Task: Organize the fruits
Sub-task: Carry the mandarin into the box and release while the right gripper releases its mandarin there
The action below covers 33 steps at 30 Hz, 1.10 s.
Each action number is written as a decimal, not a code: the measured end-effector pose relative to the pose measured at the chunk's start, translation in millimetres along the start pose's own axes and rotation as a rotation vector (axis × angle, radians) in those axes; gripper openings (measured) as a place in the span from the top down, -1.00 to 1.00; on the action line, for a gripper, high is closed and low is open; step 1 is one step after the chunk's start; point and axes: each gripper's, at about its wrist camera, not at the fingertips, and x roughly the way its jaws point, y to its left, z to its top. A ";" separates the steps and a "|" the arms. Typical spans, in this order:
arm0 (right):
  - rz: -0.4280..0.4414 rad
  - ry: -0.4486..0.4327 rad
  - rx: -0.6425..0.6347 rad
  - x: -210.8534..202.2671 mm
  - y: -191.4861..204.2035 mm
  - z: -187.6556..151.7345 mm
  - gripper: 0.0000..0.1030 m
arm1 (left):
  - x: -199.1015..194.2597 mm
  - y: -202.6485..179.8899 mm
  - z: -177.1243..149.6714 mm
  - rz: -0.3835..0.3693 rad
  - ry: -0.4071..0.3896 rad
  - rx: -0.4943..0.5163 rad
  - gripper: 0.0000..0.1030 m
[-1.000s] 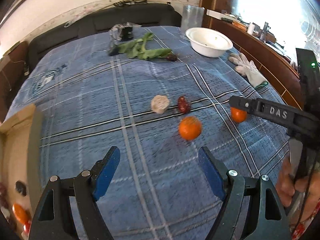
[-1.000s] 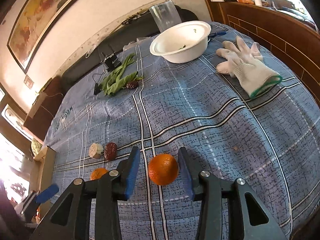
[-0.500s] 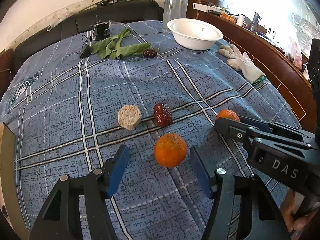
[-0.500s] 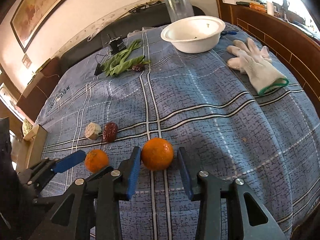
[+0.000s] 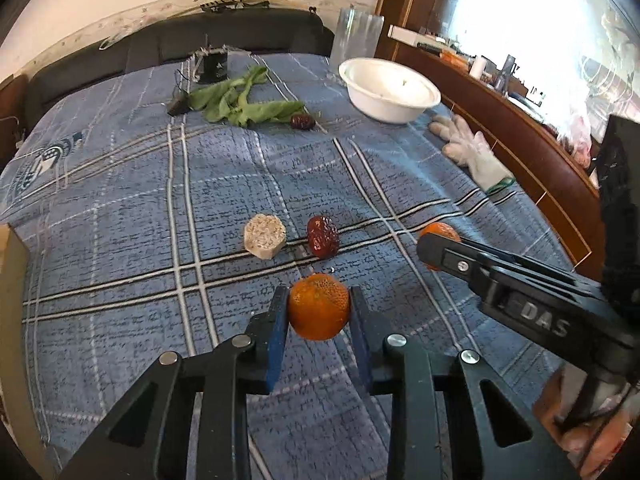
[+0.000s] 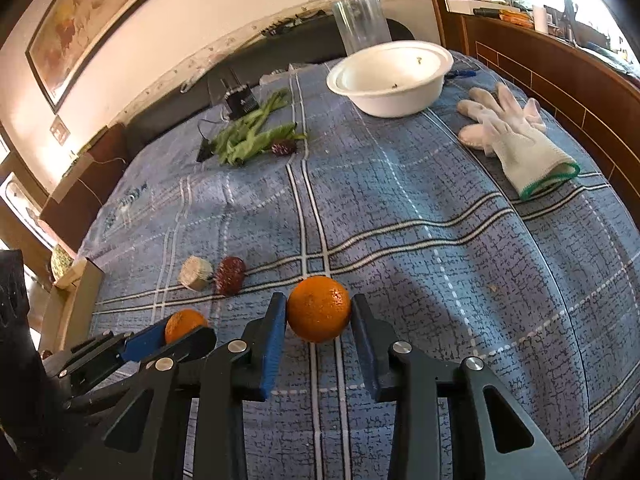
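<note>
Two oranges lie on the blue plaid cloth (image 5: 160, 184). My left gripper (image 5: 319, 300) is shut on the left orange (image 5: 318, 306), blue pads pressed on both its sides; the right wrist view shows that gripper (image 6: 188, 330) and that orange (image 6: 185, 323) at its lower left. My right gripper (image 6: 319, 308) has its pads against the right orange (image 6: 319, 308), and its jaws are still closing. In the left wrist view the right gripper (image 5: 432, 248) half covers that orange (image 5: 438, 232). A red date (image 5: 323, 236) and a beige lump (image 5: 264, 236) lie just beyond.
A white bowl (image 5: 390, 90) and a clear glass (image 5: 356, 36) stand at the far right, white gloves (image 5: 474, 152) nearer. Green leaves (image 5: 240, 100), a second date (image 5: 301, 121) and a black device (image 5: 212, 66) lie far back. A cardboard box (image 5: 12, 280) borders the left edge.
My left gripper came forward around the left orange and shut on it. The right gripper's jaws narrowed onto the right orange.
</note>
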 end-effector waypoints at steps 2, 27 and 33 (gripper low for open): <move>0.010 -0.012 -0.005 -2.1 2.0 0.1 0.32 | -12.8 2.4 -2.8 -0.008 -0.018 -0.020 0.46; 0.235 0.046 -0.247 -20.7 161.5 -13.6 0.30 | -183.2 249.6 -63.8 0.377 -0.096 -0.383 0.45; 0.315 0.147 -0.383 10.8 256.8 -32.6 0.29 | -169.1 295.0 -66.0 0.427 -0.027 -0.430 0.44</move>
